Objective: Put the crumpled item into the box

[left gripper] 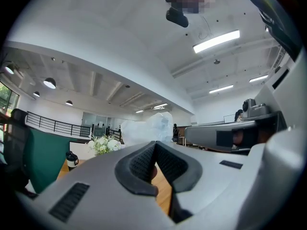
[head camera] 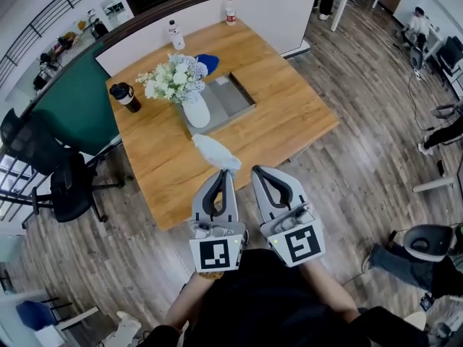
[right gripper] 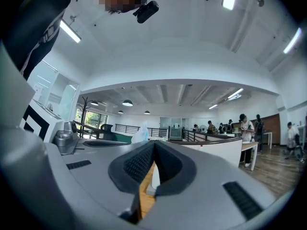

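Note:
The crumpled white item (head camera: 215, 152) hangs over the near edge of the wooden table (head camera: 289, 107), with my left gripper (head camera: 228, 173) shut on its near end. In the left gripper view the crumpled item (left gripper: 149, 127) rises just past the left gripper's (left gripper: 155, 143) closed tips. My right gripper (head camera: 256, 170) is beside the left one, shut and empty; the right gripper view shows the right gripper (right gripper: 154, 143) with its pads together and the crumpled item (right gripper: 140, 134) off to the left. The grey box (head camera: 243, 92) lies farther back, mid-table.
A white vase of flowers (head camera: 195, 110) stands at the box's left end. A black mug (head camera: 126, 95), two bottles (head camera: 176, 35) (head camera: 230, 9) and a blue thing (head camera: 208, 62) sit behind. Black office chairs (head camera: 69, 186) stand left of the table.

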Motion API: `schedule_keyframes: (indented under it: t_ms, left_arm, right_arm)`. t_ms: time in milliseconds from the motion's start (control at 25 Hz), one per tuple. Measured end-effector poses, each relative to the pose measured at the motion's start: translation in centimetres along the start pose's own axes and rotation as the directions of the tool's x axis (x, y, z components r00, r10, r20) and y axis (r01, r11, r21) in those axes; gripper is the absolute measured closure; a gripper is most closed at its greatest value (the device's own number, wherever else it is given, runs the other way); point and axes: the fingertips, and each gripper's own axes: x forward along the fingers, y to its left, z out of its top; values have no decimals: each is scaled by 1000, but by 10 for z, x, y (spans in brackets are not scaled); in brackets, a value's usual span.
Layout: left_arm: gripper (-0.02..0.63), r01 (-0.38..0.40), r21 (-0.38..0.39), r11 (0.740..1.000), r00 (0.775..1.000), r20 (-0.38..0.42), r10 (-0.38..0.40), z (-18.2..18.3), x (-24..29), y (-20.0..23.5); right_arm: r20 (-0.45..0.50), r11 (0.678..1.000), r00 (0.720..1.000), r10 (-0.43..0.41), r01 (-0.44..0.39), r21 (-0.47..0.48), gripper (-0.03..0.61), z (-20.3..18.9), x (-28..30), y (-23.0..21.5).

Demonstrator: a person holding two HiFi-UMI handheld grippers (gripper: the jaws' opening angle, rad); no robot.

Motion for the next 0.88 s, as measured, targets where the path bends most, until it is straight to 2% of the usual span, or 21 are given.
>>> schedule_keyframes:
  t_ms: [240,680,880]
  left_arm:
    - [591,-34,8,999,999,-3,34,-6,26,-15]
    - [591,-79,43,996,996,-35,81,-10,66,-50]
    - [591,-115,58,992,992,-44,117,-11,86,-75]
  right_arm:
    - [-6,999,999,49,-49,2,574,-7,4,-28]
    - [0,991,993,114,-114,72,574,-15,-1,-88]
    - [-56,984,988,142,-135,116,574,-34,-12,-125]
